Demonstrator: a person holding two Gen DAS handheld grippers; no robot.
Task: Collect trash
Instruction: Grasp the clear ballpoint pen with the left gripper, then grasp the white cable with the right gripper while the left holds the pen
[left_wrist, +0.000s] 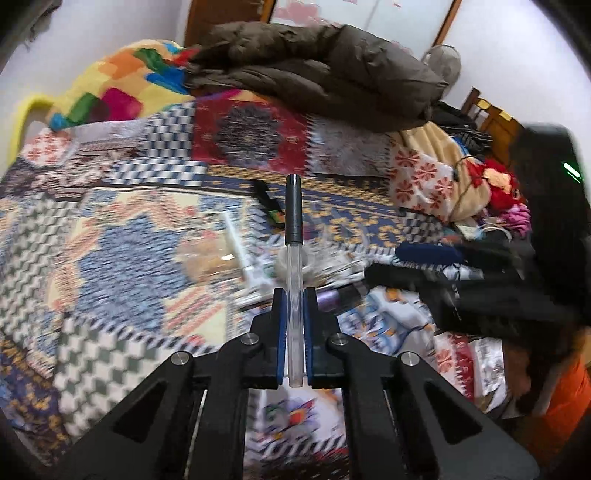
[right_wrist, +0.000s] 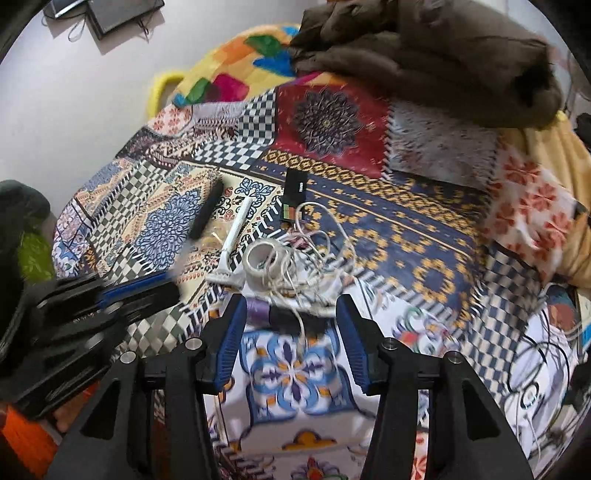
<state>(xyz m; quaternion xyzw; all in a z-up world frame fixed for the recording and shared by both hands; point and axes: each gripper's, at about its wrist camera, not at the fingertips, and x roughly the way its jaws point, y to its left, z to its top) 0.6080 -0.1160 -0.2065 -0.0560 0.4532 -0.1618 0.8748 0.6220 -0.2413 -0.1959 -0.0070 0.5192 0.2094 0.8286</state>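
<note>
Between the left claw's (left_wrist: 294, 295) blue pads sits a pen (left_wrist: 293, 266), clenched on its clear barrel, long axis running straight out along the fingers with the black cap end pointing away over the bed (left_wrist: 110, 229). Smooth tube, so I'd guess it could slide out or pivot if swung fast. Right claw (right_wrist: 291, 306) is spread wide, holding nothing, hovering over the cable (right_wrist: 317, 254) tangle, which looks easy to snag.
</note>
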